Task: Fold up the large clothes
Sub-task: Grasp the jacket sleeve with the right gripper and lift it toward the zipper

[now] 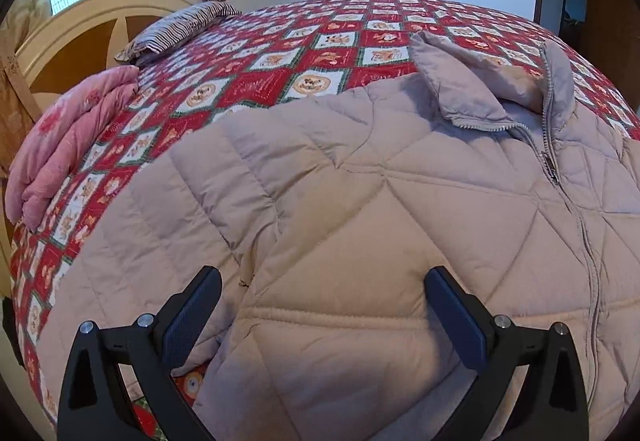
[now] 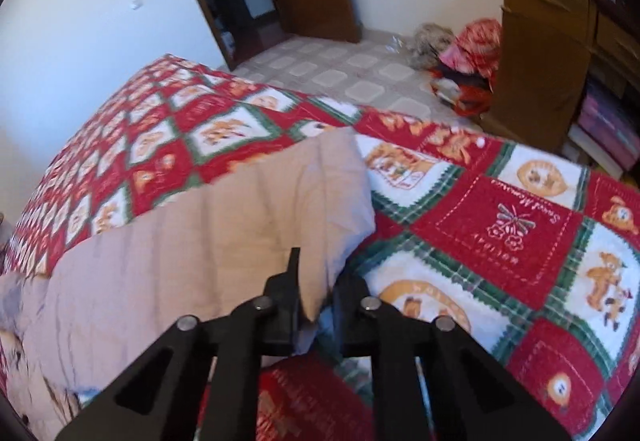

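A beige quilted puffer jacket [image 1: 400,209] lies front up on the bed, zipped, collar [image 1: 492,89] toward the far side. Its left sleeve [image 1: 168,209] lies flat beside the body. My left gripper [image 1: 322,281] is open and empty, hovering over the lower left front of the jacket. In the right wrist view my right gripper [image 2: 316,281] is shut on the cuff end of the jacket's right sleeve [image 2: 224,225], holding it a little above the bedspread. The view is blurred.
The bed has a red, white and green patchwork bedspread [image 1: 304,53], also seen in the right wrist view [image 2: 496,225]. A folded pink quilt [image 1: 68,145] and striped pillow [image 1: 180,29] lie by the headboard. A wooden cabinet [image 2: 548,53] and clutter [image 2: 468,57] stand on the floor.
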Demonstrator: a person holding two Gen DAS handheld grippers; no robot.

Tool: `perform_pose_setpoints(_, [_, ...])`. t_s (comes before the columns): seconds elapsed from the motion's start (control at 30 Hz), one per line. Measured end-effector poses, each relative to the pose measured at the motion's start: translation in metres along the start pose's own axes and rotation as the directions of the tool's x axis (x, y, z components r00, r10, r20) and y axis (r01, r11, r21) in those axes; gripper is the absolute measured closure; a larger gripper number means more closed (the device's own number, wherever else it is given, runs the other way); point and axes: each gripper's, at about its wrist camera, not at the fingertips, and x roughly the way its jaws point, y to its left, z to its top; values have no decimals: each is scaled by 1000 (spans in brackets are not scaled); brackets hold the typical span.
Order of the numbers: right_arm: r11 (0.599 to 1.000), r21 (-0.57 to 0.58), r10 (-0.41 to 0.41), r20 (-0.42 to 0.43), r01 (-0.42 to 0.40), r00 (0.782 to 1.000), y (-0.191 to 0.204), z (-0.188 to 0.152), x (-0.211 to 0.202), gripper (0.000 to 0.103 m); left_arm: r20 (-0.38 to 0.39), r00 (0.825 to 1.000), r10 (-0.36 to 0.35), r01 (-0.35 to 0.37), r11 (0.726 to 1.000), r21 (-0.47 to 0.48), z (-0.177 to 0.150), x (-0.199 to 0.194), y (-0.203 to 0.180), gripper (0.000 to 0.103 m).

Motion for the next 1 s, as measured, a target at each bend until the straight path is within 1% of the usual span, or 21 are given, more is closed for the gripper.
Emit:
perform_pose_setpoints(0.07, [998,-65,10,46,-7,999,16,-4,-18,90,9,1000,16,-16,1000,0,3,-6,3,1])
perform_pose_setpoints(0.13, [992,-124,41,84,-31,996,33,-10,-40,90,24,999,25,-24,1000,-7,6,-12,8,1])
perform_pose_setpoints(0.2, [982,-178,82,114,-61,990,54,-18,-63,90,39,999,18,-18,1000,-21,11,-19,16,1])
perform_pose_setpoints(0.23, [974,-212,109,132,-80,985,67,-24,-79,90,46,999,16,-14,1000,-28,13,-23,21,1])
perform_pose_setpoints(0.33, [952,-279,174,165,-124,971,100,-36,-110,90,62,998,12,-10,999,-38,14,-33,31,1])
perform_pose_setpoints(0.43, [932,-324,230,180,-163,956,130,-46,-131,90,72,997,4,0,999,-50,11,-42,41,1])
perform_pose_setpoints(0.5, [914,-355,275,182,-197,944,152,-55,-146,90,80,997,3,1,999,-54,9,-45,46,1])
perform_pose_setpoints(0.6, [879,-427,315,189,-211,930,186,-71,-163,90,88,996,3,3,998,-68,4,-48,56,1])
perform_pose_setpoints(0.7, [844,-479,360,171,-242,917,216,-89,-172,90,89,996,7,0,997,-77,0,-47,63,1])
perform_pose_setpoints(0.77, [819,-511,385,154,-260,910,236,-103,-172,90,85,996,11,-6,998,-68,-3,-46,64,1])
perform_pose_setpoints(0.83, [797,-536,406,132,-280,904,253,-117,-172,90,87,996,-4,9,998,-57,-5,-46,65,1])
perform_pose_setpoints(0.9, [771,-562,424,104,-299,900,274,-135,-167,91,101,995,20,-16,999,-43,-7,-48,65,1])
perform_pose_setpoints(1.0, [742,-586,440,61,-325,896,301,-159,-158,91,99,995,-10,13,999,-36,-10,-46,66,1])
